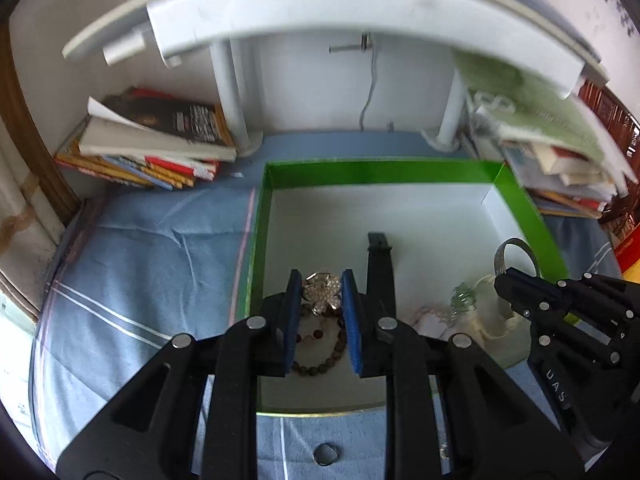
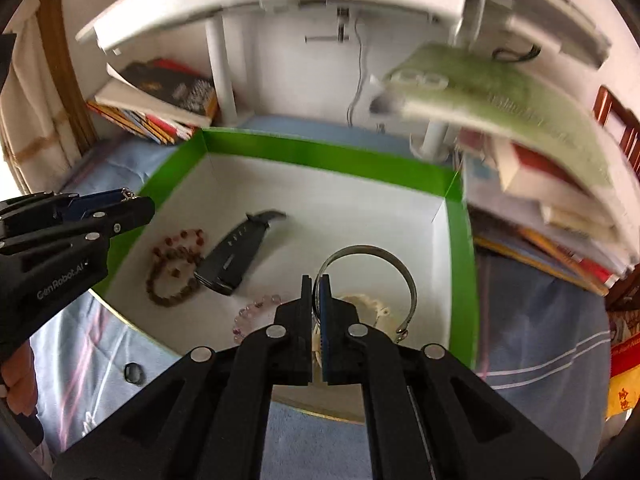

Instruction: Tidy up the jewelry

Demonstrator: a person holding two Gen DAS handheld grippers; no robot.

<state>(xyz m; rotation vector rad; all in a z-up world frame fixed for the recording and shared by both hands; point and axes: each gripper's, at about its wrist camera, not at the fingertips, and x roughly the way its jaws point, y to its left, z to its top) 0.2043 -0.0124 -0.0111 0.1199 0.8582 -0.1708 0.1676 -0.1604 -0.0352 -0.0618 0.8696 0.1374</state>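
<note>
A green box (image 1: 380,172) with a white inside lies on the blue cloth. My left gripper (image 1: 321,278) is shut on a pearl flower brooch (image 1: 322,294), held over the box's left part. Below it in the box lie a brown bead bracelet (image 1: 320,364) and a black watch strap (image 1: 378,264). My right gripper (image 2: 317,280) is shut on a silver bangle (image 2: 372,249) over the box's right part, above a cream bracelet (image 2: 368,304). A pink bead bracelet (image 2: 256,312) lies near the front wall. The left gripper (image 2: 132,200) shows at the left edge of the right wrist view.
Stacks of books (image 1: 152,144) sit at the back left, and more books and papers (image 2: 540,184) at the right. A white shelf (image 1: 360,12) on posts overhangs the back. A small dark object (image 1: 324,452) lies on the blue cloth (image 1: 140,260) in front of the box.
</note>
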